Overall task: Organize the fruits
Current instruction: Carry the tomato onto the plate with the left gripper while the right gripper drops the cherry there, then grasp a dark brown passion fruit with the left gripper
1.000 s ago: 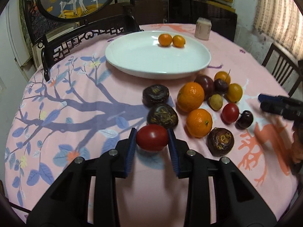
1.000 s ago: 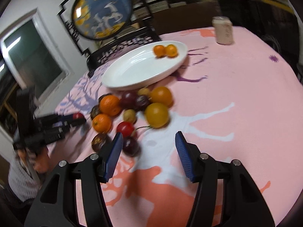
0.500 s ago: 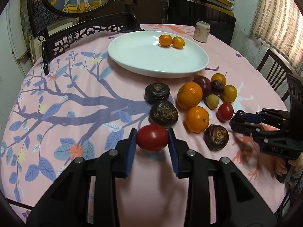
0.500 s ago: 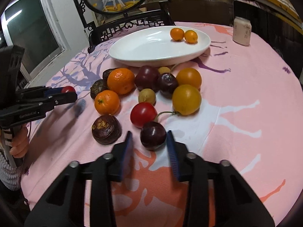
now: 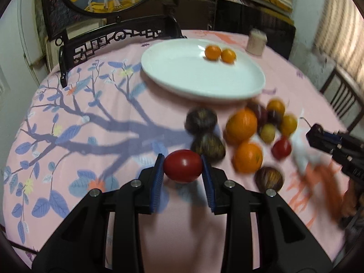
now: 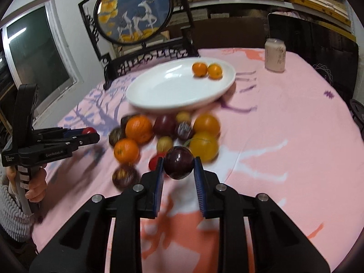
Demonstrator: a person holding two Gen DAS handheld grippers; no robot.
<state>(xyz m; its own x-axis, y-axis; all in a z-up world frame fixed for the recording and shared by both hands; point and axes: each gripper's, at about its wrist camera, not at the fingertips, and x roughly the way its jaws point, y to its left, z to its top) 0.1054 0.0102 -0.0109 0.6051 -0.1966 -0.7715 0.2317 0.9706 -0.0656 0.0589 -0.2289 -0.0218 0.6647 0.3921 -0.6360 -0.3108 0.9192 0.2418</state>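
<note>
My left gripper [image 5: 183, 167] is shut on a red tomato [image 5: 183, 165] and holds it above the pink cloth, near the fruit pile. My right gripper [image 6: 179, 167] is shut on a dark purple plum [image 6: 179, 165], lifted off the cloth. The white oval plate [image 5: 182, 79] holds two small oranges [image 5: 219, 54] at its far side; it also shows in the right wrist view [image 6: 163, 93]. The pile between plate and grippers has oranges [image 6: 138, 128], yellow fruits [image 6: 203, 146], a red tomato [image 5: 281, 147] and dark brown fruits [image 5: 269, 178].
A round table with a pink tree-print cloth [image 5: 68, 136]. A pale can [image 6: 275, 54] stands beyond the plate. A carved dark chair [image 5: 109, 41] and a round framed deer picture [image 6: 134, 9] are behind. Another chair [image 5: 341, 95] is at the right.
My right gripper closed on the dark plum and lifted it from the cloth. My left gripper kept the tomato and moved closer to the plate.
</note>
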